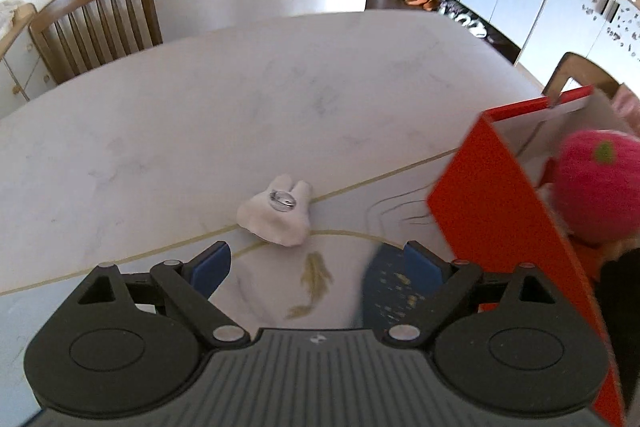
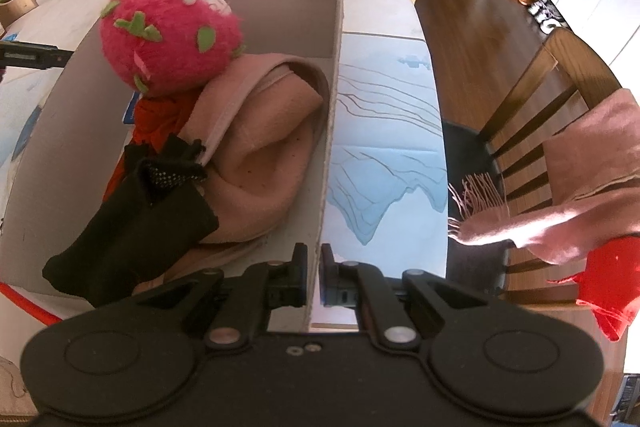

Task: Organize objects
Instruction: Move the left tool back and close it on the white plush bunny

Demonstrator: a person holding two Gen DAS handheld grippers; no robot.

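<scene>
Left gripper (image 1: 316, 269): fingers spread wide, nothing between them. White tooth-shaped figure (image 1: 276, 213) with a metal ring (image 1: 283, 200) on top lies on the table (image 1: 160, 131), just beyond the fingertips, slightly left of centre.

Right gripper (image 2: 315, 277): fingers pinched on the right wall of the red cardboard box (image 2: 330, 131).

Right wrist view alone shows the full box contents: pink strawberry plush (image 2: 168, 39), beige cloth (image 2: 264, 147), black fabric (image 2: 136, 219). Left view shows only the box's outer side and the plush.

White tooth-shaped toy (image 1: 276, 217) lies on table beside red box (image 1: 504, 195).
</scene>
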